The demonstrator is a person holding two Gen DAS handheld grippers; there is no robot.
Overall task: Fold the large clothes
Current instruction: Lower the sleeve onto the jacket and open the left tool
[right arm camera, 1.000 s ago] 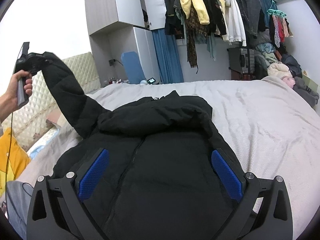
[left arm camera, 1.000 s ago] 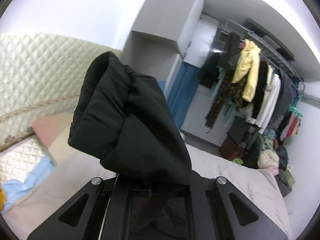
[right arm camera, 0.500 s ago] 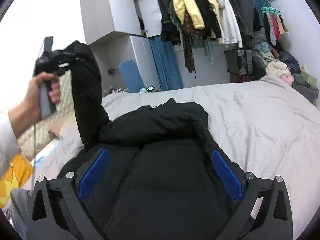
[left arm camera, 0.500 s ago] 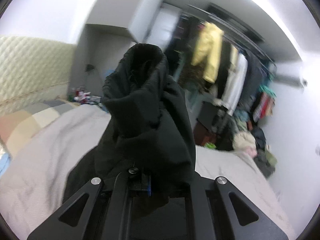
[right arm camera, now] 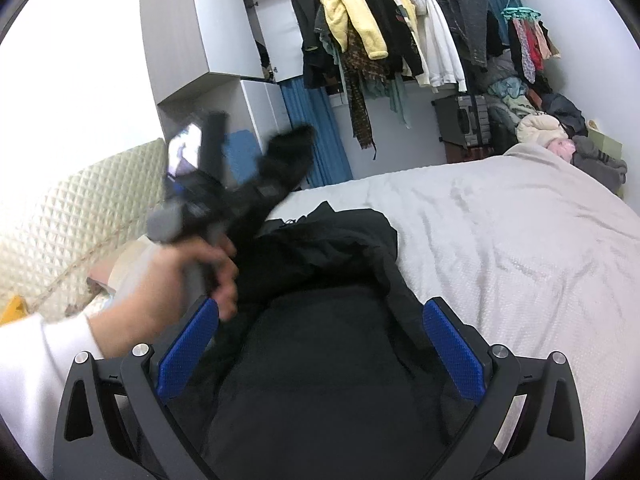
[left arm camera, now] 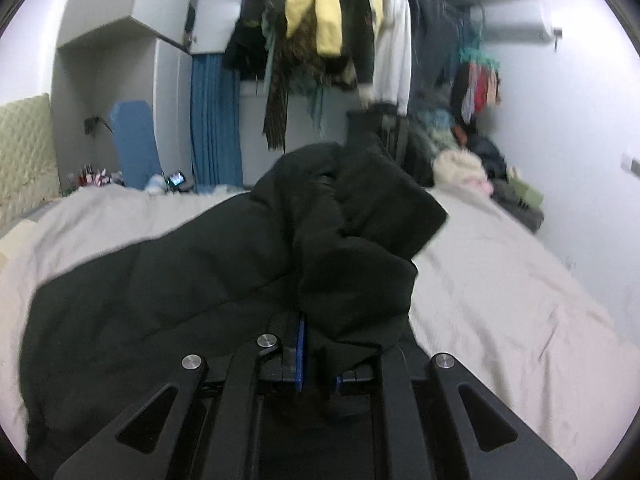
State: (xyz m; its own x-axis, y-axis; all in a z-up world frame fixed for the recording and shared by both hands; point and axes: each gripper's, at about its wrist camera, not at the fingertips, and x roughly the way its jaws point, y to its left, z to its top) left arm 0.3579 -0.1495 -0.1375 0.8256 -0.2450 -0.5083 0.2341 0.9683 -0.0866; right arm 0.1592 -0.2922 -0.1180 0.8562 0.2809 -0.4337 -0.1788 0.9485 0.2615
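Note:
A black padded jacket (right arm camera: 320,344) lies on the bed, hood towards the far side. My left gripper (left arm camera: 318,360) is shut on the jacket's sleeve (left arm camera: 360,240), which bunches over its fingers. In the right wrist view the left gripper (right arm camera: 256,188) is blurred, held in a hand above the jacket's left side with the sleeve end (right arm camera: 288,152) sticking up. My right gripper (right arm camera: 320,348) is open and empty, its blue pads (right arm camera: 452,348) spread over the jacket's front.
The bed has a pale grey cover (right arm camera: 500,240) and a quilted cream headboard (right arm camera: 80,208) at the left. A rack of hanging clothes (right arm camera: 400,40) and a clothes pile (right arm camera: 552,132) stand beyond the bed's far end. Grey cabinets (right arm camera: 200,28) are at the back left.
My left gripper has swung the sleeve from high at the left inward and down over the jacket's body. The right gripper has stayed open above the jacket front.

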